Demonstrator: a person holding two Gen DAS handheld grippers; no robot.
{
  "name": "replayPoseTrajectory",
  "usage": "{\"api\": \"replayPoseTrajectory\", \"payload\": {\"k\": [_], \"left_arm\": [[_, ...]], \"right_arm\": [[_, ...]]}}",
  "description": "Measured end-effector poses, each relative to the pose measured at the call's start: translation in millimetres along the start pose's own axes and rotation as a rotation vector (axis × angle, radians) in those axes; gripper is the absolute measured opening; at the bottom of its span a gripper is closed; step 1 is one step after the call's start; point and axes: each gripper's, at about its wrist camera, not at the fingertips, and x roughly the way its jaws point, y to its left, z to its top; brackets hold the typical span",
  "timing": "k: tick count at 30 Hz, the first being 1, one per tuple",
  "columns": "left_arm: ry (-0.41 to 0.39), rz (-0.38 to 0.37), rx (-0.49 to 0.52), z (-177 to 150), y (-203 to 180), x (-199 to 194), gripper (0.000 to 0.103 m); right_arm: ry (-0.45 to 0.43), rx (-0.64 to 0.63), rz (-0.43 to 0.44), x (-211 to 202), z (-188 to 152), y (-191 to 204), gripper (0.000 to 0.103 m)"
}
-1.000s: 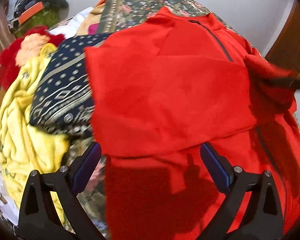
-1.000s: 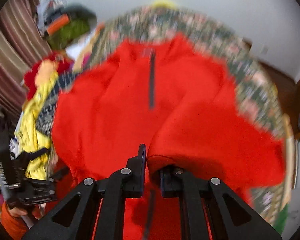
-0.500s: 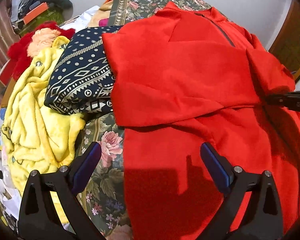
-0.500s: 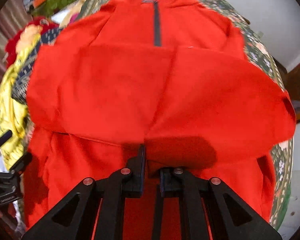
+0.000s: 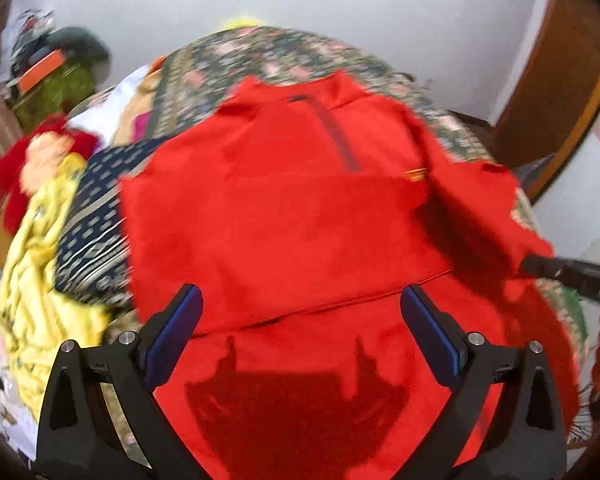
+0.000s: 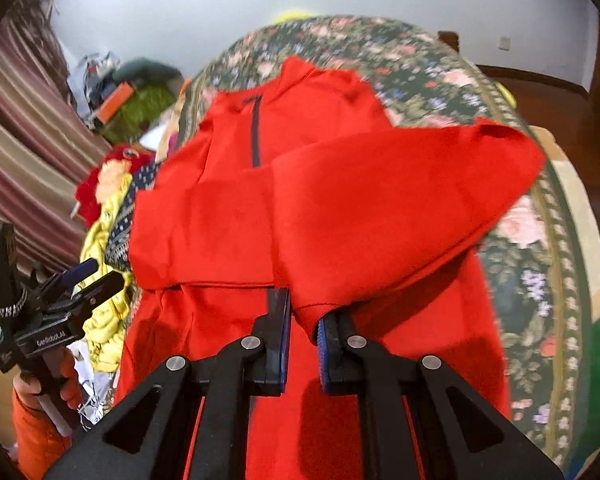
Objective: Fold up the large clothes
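A red zip-neck pullover [image 5: 292,220] lies spread on the floral bedspread [image 5: 260,56], its left sleeve folded across the chest. My left gripper [image 5: 300,294] hovers open above the pullover's lower body with nothing between its blue pads; in the right wrist view the left gripper [image 6: 100,276] stands at the left beside the bed. My right gripper [image 6: 302,300] is shut on the cuff of the right sleeve [image 6: 380,208], which hangs lifted over the body. The right gripper [image 5: 540,268] shows at the right edge in the left wrist view, holding that sleeve.
A heap lies left of the pullover: a yellow blanket [image 5: 40,260], a navy patterned cloth [image 5: 96,208] and a red plush [image 5: 40,148]. A striped curtain [image 6: 20,140] hangs at the left, a wooden door [image 5: 560,100] at the right. A hand in an orange sleeve [image 6: 40,400] holds the left gripper.
Both grippers have drawn back and risen, so more wall and bedspread show. The right gripper still holds the sleeve, now lifted higher over the body. The left stays open.
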Motion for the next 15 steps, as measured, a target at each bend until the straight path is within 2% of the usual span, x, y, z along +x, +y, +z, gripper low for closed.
{"api": "replayPoseTrajectory", "payload": {"k": [6,8,12,15], "left_arm": [[0.055,-0.102,0.047,22.0,-71.2,35.2,0.101],[0.089,-0.146,0.030,24.0,-84.1,48.5,0.101],[0.163,-0.333,-0.093,23.2,-90.4,76.0,0.101],[0.238,-0.440,-0.192,22.6,-94.9,102.5,0.090]], "right_arm": [[-0.010,-0.038,-0.011,-3.5,-12.1,-28.6,0.008],[0.006,-0.050,-0.027,4.5,-16.9,-35.1,0.008],[0.026,-0.064,-0.016,16.5,-25.0,-42.3,0.008],[0.016,-0.082,-0.012,18.1,-28.8,-44.0,0.008]]}}
